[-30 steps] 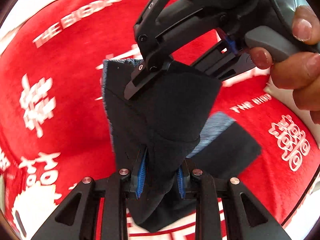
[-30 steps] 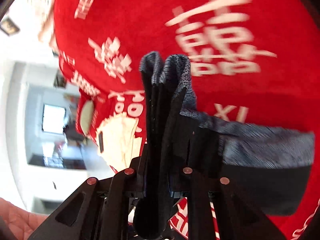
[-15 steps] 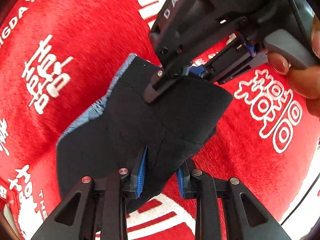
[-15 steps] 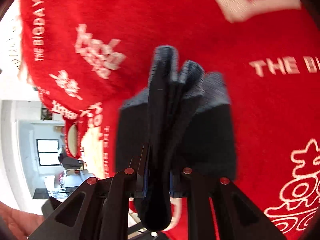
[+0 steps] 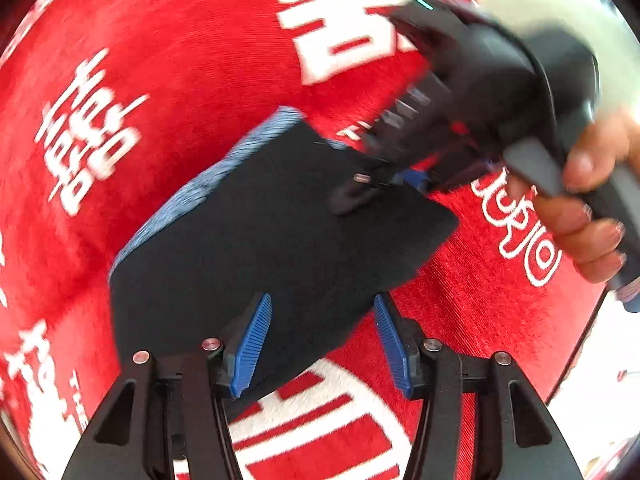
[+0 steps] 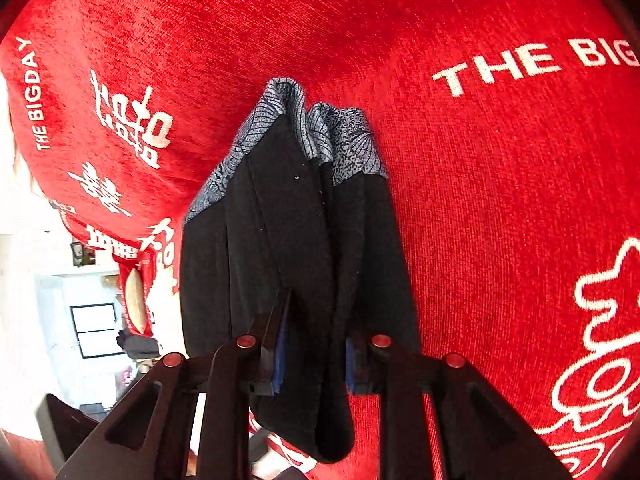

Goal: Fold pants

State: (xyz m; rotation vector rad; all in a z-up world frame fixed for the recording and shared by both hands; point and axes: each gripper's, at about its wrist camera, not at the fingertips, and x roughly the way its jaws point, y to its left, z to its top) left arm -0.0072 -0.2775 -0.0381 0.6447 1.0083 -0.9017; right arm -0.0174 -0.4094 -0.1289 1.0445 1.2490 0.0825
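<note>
Soft, light pants [image 5: 276,248] lay folded on the red cloth [image 5: 200,60]; limp fabric, best taken by its stacked edges. The left gripper [image 5: 320,340] stood spread around one edge, while the right gripper [image 6: 314,344] pinched the bunched layers.

Your left gripper [image 5: 322,338] is sitting with its jaws spread and the folded pants [image 5: 276,248] lying between the blue pads — nothing is blocking a straight retreat over the red cloth [image 5: 180,60]. Ahead, your right gripper [image 5: 360,196] and right hand [image 5: 580,208] are crowding the far right corner of the pants. To the left, bare cloth is lying free. From the right wrist, layered fabric [image 6: 296,248] is filling the jaw gap — open cloth is lying to the right
</note>
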